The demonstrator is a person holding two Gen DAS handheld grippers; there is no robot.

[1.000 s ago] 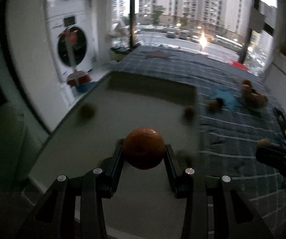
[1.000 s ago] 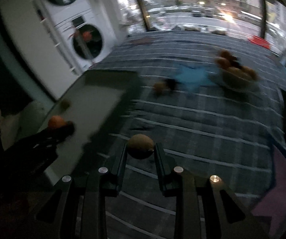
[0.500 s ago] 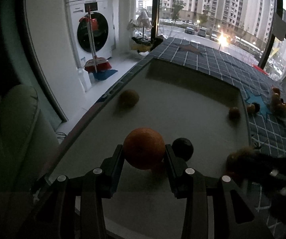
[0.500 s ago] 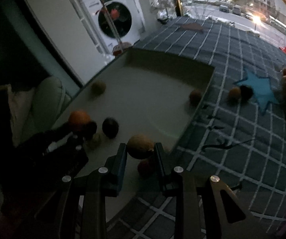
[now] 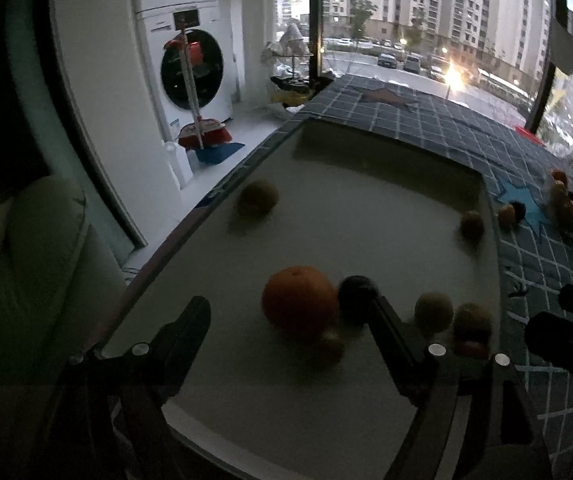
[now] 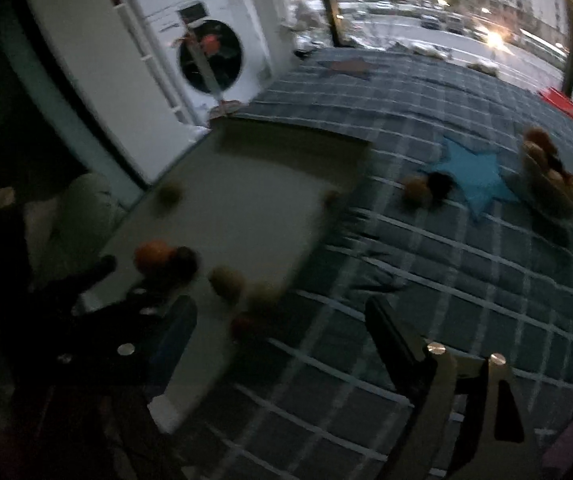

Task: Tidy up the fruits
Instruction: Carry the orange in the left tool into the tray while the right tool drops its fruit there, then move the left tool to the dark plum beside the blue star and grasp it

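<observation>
A large white tray (image 5: 366, 208) lies on the checked cloth. In the left wrist view my left gripper (image 5: 290, 320) is open, its jaws wide apart, and the orange (image 5: 300, 302) rests free on the tray between them beside a dark fruit (image 5: 356, 296). Two brownish fruits (image 5: 434, 312) and a small red one (image 5: 471, 347) lie to the right. My right gripper (image 6: 282, 316) is open and empty over the tray's near right edge (image 6: 306, 248). The orange also shows in the right wrist view (image 6: 152, 254).
More fruits lie far in the tray (image 5: 257, 196) and by its right wall (image 5: 472, 224). A bowl of fruit (image 6: 554, 176) and two loose fruits (image 6: 426, 188) sit by a blue star mat (image 6: 474, 180). A washing machine (image 5: 190, 68) stands left.
Both grippers opened. The left let the orange go onto the tray. The right let its brown fruit go by the others and pulled back to the right.
</observation>
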